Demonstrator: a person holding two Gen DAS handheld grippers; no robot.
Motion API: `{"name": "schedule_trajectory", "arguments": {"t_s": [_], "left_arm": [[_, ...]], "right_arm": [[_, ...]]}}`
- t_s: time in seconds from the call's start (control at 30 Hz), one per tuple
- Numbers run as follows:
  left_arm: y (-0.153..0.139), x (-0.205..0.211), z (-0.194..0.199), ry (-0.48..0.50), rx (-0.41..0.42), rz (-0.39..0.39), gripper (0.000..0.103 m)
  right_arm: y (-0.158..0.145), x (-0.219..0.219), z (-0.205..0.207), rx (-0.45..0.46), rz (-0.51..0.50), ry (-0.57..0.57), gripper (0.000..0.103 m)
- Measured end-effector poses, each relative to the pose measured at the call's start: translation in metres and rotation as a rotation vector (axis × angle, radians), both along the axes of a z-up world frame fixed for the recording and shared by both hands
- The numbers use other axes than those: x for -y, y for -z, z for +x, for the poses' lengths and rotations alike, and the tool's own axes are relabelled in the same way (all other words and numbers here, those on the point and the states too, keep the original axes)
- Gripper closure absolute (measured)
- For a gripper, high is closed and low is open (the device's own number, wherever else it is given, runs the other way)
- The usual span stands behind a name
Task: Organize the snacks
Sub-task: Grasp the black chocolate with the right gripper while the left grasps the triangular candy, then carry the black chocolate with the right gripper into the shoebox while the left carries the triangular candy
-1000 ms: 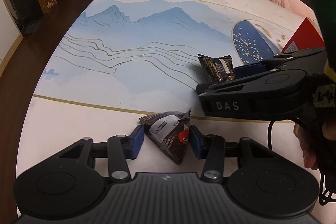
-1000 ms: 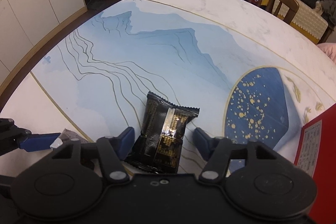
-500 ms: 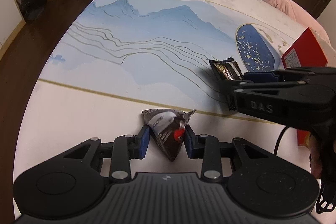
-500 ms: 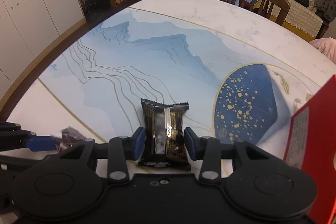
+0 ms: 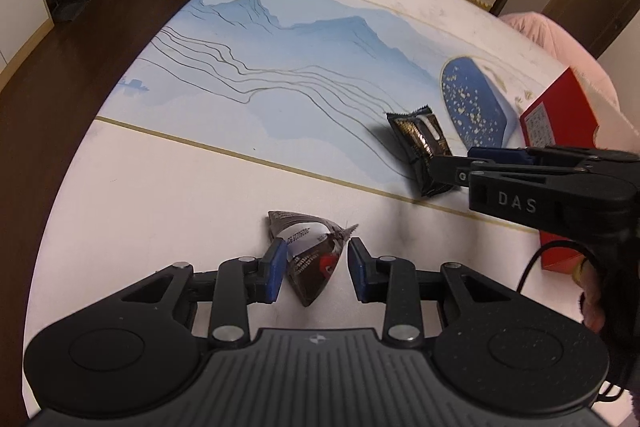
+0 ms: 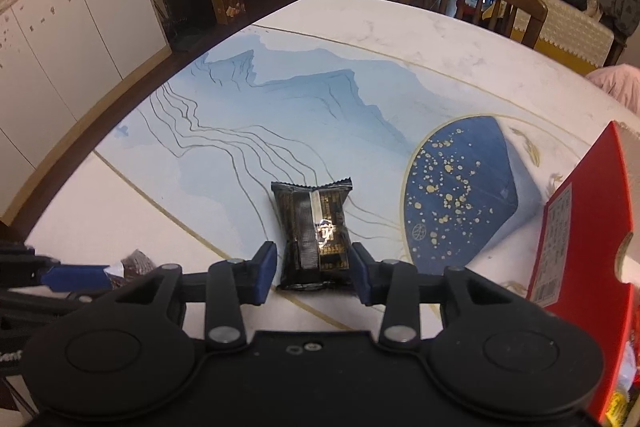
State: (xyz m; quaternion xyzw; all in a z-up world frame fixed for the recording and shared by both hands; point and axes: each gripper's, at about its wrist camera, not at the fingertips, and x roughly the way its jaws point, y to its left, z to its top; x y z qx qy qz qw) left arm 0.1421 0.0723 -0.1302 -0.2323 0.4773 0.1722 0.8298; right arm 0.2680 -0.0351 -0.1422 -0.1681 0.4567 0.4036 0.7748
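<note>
Two grippers are each pinching a snack packet above a painted table.

The red box (image 6: 580, 227) is standing at the table's (image 6: 420, 35) right edge; its contents are not visible. The left gripper (image 5: 316, 267) is reaching forward over the near white part, fingers clamped on a triangular dark packet (image 5: 312, 259). To its right, the right gripper (image 6: 314, 269) is squeezing a black-and-gold packet (image 6: 316, 231) lifted over the blue print, close to the box.

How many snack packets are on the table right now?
2: a triangular packet between the left gripper's fingers, a black-gold packet between the right gripper's. The red box may hide more.
</note>
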Motion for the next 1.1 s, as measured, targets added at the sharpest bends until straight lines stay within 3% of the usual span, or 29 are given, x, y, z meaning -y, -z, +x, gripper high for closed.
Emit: {"name": "schedule_trajectory", "arguments": {"t_s": [0.23,0.63,0.77,0.87,1.1], "left_arm": [[0.004,-0.003,-0.002,-0.017,-0.007,0.007,0.070],[0.012,-0.004,0.003,-0.006,-0.012,0.013,0.070],[0.018,-0.004,0.009,-0.010,-0.035,0.019,0.063],[0.020,-0.005,0.012,-0.013,-0.035,0.027,0.057],[0.021,-0.005,0.015,-0.019,-0.037,0.043,0.061]], "right_arm": [[0.010,-0.013,0.004,0.031,-0.039,-0.022,0.046],[0.030,-0.031,0.011,0.084,-0.083,-0.084,0.044],[0.030,-0.034,0.011,0.097,-0.073,-0.097,0.047],[0.030,-0.033,0.012,0.088,-0.056,-0.096,0.055],[0.028,-0.033,0.010,0.097,-0.041,-0.081,0.064]]}}
